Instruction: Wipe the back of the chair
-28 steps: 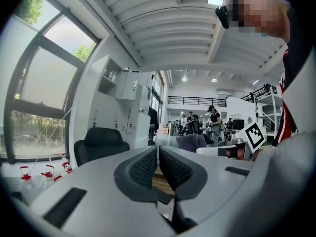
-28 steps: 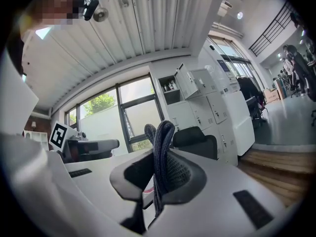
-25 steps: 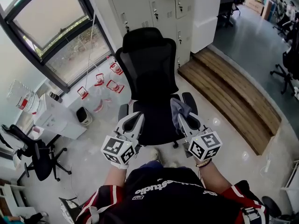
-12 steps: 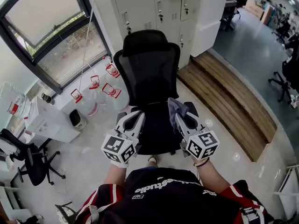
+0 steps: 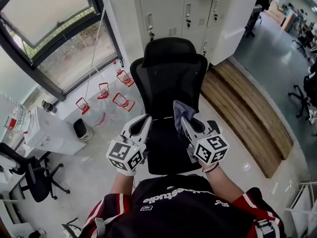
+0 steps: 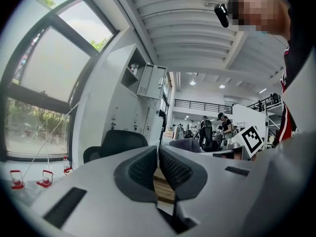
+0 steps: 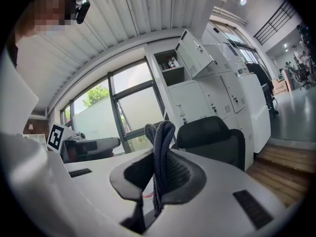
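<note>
Chair back [image 5: 171,83] nearer; cloth [image 5: 181,110] pinched between right gripper [image 5: 183,120] jaws.

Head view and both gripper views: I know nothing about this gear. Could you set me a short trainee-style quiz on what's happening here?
1. What is the right gripper shut on? A: a grey cloth; B: a sponge; C: a spray can.
2. True or false: the left gripper also holds a cloth.
3. Fill the gap: in the head view, the red-handled water jugs stand on the floor to the ___ of the black chair.

Key: 1 A. 2 false; its jaws are together on nothing. 3 left.
</note>
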{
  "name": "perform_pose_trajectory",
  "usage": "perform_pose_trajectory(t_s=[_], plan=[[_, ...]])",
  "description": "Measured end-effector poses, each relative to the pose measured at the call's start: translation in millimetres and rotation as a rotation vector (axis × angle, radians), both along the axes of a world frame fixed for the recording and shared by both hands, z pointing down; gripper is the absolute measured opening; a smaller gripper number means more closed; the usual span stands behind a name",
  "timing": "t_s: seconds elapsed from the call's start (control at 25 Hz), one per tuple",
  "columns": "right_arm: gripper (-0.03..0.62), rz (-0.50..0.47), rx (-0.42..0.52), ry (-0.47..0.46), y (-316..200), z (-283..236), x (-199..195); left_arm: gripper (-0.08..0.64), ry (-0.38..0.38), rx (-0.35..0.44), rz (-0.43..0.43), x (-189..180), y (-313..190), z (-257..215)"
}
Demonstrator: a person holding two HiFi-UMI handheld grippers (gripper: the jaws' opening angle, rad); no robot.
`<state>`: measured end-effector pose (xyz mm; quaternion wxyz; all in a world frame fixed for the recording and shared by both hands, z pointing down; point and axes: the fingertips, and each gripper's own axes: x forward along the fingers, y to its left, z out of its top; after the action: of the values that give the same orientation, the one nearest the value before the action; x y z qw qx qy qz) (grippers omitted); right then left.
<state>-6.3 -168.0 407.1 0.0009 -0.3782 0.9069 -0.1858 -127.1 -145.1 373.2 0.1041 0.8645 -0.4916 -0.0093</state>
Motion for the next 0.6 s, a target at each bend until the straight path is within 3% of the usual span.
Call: perform_pose_trajectory(t_s=[0.24, 0.6], plan=[[0.057, 0.008, -0.034, -0.036, -48, 5, -46, 0.032, 0.017, -0.004, -0.037, -51, -38, 3], [0.057, -0.077, -0.053, -0.033, -105, 22, -102, 0.032, 0.027, -0.034, -0.109, -87, -64, 13]])
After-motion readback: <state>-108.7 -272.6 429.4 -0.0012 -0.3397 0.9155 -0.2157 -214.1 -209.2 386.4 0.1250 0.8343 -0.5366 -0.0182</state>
